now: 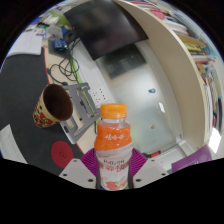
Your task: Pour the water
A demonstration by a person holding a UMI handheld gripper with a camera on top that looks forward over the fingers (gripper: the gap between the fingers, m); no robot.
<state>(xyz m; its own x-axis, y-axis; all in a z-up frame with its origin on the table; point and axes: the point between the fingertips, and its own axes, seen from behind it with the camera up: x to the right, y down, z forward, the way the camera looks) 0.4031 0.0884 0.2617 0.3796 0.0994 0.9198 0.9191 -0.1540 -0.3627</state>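
Bottle [114, 143] stands upright between my gripper's [114, 172] fingers, long axis vertical, orange cap at twelve o'clock — clear plastic, orange drink, orange-and-white label. Both purple pads [90, 160] press its sides, fingers closed to its width. At ten o'clock a paper cup [53, 106] tilts on the table [150, 90] — mouth toward the bottle.

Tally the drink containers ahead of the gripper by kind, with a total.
Bottles: 1, the orange-capped bottle, held between the gripper fingers
Paper cups: 1, the paper cup, tilted, left of the bottle
Total: 2
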